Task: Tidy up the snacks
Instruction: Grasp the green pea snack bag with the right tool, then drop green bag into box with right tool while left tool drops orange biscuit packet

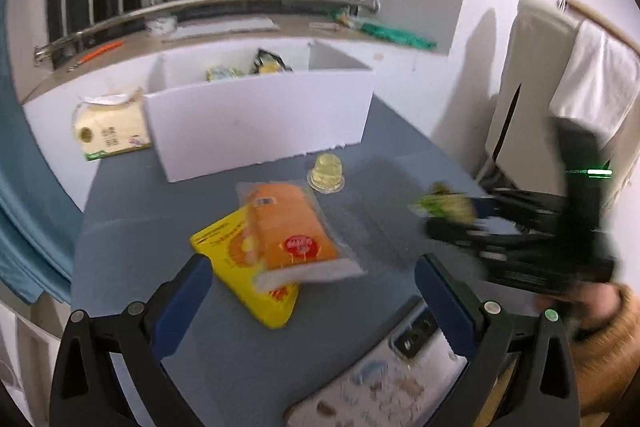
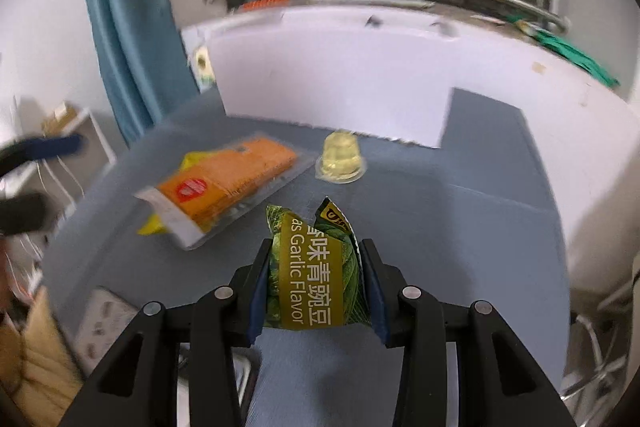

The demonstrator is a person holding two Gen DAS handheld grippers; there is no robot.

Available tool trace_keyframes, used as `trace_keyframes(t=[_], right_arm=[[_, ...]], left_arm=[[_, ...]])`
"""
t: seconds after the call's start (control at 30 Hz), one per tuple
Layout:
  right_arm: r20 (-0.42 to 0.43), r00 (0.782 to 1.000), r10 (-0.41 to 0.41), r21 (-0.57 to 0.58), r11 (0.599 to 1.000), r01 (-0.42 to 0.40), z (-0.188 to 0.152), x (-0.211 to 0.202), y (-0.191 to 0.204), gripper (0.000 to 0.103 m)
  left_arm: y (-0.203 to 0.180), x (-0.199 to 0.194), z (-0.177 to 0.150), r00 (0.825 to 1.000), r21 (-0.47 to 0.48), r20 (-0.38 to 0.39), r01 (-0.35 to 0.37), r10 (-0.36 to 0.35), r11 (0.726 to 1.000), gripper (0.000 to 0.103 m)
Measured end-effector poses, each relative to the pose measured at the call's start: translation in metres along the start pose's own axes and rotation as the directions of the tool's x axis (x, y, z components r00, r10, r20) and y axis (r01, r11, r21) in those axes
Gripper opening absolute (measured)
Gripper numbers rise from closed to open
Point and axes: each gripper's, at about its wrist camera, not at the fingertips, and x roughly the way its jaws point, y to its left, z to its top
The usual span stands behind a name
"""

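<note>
Jaws of the right gripper [image 2: 316,285] pinch a green garlic-flavor pea snack packet [image 2: 316,279] above the blue desk [image 2: 460,227]; left gripper [image 1: 314,281] jaws spread, empty. Farther: orange plastic-wrapped snack pack [image 1: 294,233] lying on a yellow snack bag [image 1: 244,275], clear yellowish jelly cup [image 1: 326,173], then white open box [image 1: 260,119] holding snacks.

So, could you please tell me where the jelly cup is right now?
In the left wrist view, the jelly cup sits on the blue table, just before the white box and beyond the orange packet.
</note>
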Motion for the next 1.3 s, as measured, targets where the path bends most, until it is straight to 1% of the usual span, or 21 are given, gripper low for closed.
trace_keyframes(t=[0.07, 0.17, 0.27, 0.3, 0.37, 0.43, 0.47, 0.5, 0.53, 0.57, 0.6, 0.67, 0.73, 0.8, 0.93, 0.97, 1.03, 1.07, 1.13, 1.23, 1.3], right_arm=[[0.042, 0.999, 0.004, 0.047, 0.999, -0.006, -0.005, -0.021, -0.004, 0.045], [0.105, 0.994, -0.021, 0.090, 0.996, 0.012, -0.014, -0.052, -0.008, 0.045], [0.142, 0.989, -0.030, 0.128, 0.992, 0.012, -0.023, -0.072, -0.011, 0.045], [0.146, 0.989, -0.035, 0.140, 0.990, 0.015, -0.026, -0.076, -0.012, 0.045], [0.141, 0.989, -0.042, 0.148, 0.989, 0.020, -0.030, -0.077, -0.012, 0.045], [0.139, 0.989, -0.044, 0.151, 0.988, 0.022, -0.034, -0.077, -0.011, 0.045], [0.139, 0.989, -0.043, 0.150, 0.988, 0.021, -0.036, -0.078, -0.011, 0.045], [0.138, 0.990, -0.040, 0.152, 0.988, 0.019, -0.037, -0.078, -0.011, 0.045], [0.134, 0.990, -0.035, 0.158, 0.987, 0.014, -0.038, -0.077, -0.012, 0.045], [0.133, 0.991, -0.033, 0.160, 0.987, 0.011, -0.040, -0.080, -0.012, 0.045], [0.133, 0.991, -0.032, 0.158, 0.987, 0.010, -0.041, -0.079, -0.011, 0.045], [0.136, 0.990, -0.031, 0.155, 0.988, 0.009, -0.040, -0.079, -0.010, 0.045], [0.146, 0.989, -0.029, 0.146, 0.989, 0.007, -0.039, -0.080, -0.008, 0.045], [0.153, 0.988, -0.027, 0.141, 0.990, 0.006, -0.039, -0.082, -0.006, 0.045], [0.160, 0.987, -0.021, 0.146, 0.989, -0.002, -0.036, -0.081, -0.005, 0.045], [0.163, 0.986, -0.019, 0.147, 0.989, -0.005, -0.035, -0.080, -0.005, 0.045], [0.170, 0.985, -0.007, 0.154, 0.988, -0.019, -0.026, -0.077, -0.005, 0.045], [0.173, 0.985, -0.002, 0.158, 0.987, -0.026, -0.022, -0.076, -0.005, 0.045], [0.188, 0.982, 0.024, 0.159, 0.986, -0.054, -0.004, -0.071, -0.005, 0.045], [0.206, 0.978, 0.029, 0.148, 0.987, -0.060, 0.035, -0.062, -0.007, 0.045], [0.228, 0.972, 0.048, 0.147, 0.986, -0.083, 0.067, -0.053, -0.012, 0.045]], left_arm=[[-0.003, 0.020, 0.009, 0.999, -0.001, -0.042, -0.012, 0.012, 1.000, 0.103], [-0.004, 0.054, 0.025, 0.993, -0.013, -0.114, -0.040, 0.038, 0.999, 0.103], [-0.007, 0.082, 0.035, 0.985, 0.023, -0.152, -0.079, 0.081, 0.997, 0.103], [-0.006, 0.090, 0.037, 0.981, 0.036, -0.166, -0.093, 0.098, 0.995, 0.103], [-0.002, 0.110, 0.037, 0.961, 0.064, -0.219, -0.156, 0.166, 0.986, 0.103], [0.004, 0.121, 0.034, 0.948, 0.063, -0.251, -0.185, 0.195, 0.981, 0.103], [0.005, 0.123, 0.033, 0.947, 0.059, -0.254, -0.187, 0.196, 0.981, 0.102], [0.008, 0.125, 0.031, 0.949, 0.050, -0.256, -0.178, 0.185, 0.983, 0.100], [0.010, 0.126, 0.030, 0.952, 0.043, -0.255, -0.161, 0.167, 0.986, 0.096], [0.012, 0.126, 0.029, 0.956, 0.032, -0.256, -0.138, 0.142, 0.990, 0.082], [0.014, 0.122, 0.030, 0.961, 0.031, -0.237, -0.138, 0.141, 0.990, 0.074], [0.020, 0.113, 0.029, 0.968, 0.016, -0.226, -0.107, 0.107, 0.994, 0.064], [0.026, 0.100, 0.027, 0.978, -0.014, -0.198, -0.065, 0.061, 0.998, 0.063], [0.030, 0.084, 0.023, 0.985, -0.025, -0.167, -0.057, 0.052, 0.998, 0.062], [0.037, 0.035, 0.014, 0.998, -0.069, -0.064, -0.001, -0.004, 0.998, 0.062], [0.039, 0.024, 0.014, 0.999, -0.076, -0.036, 0.005, -0.007, 0.997, 0.062], [0.041, 0.000, 0.017, 0.999, -0.089, 0.027, 0.022, -0.020, 0.996, 0.062], [0.044, -0.013, 0.022, 0.997, -0.103, 0.070, 0.035, -0.028, 0.994, 0.062], [0.051, -0.028, 0.034, 0.991, -0.119, 0.131, 0.055, -0.039, 0.991, 0.062], [0.065, -0.043, 0.069, 0.978, -0.133, 0.206, 0.066, -0.037, 0.989, 0.062], [0.072, -0.042, 0.097, 0.969, -0.139, 0.245, 0.074, -0.038, 0.988, 0.062]])
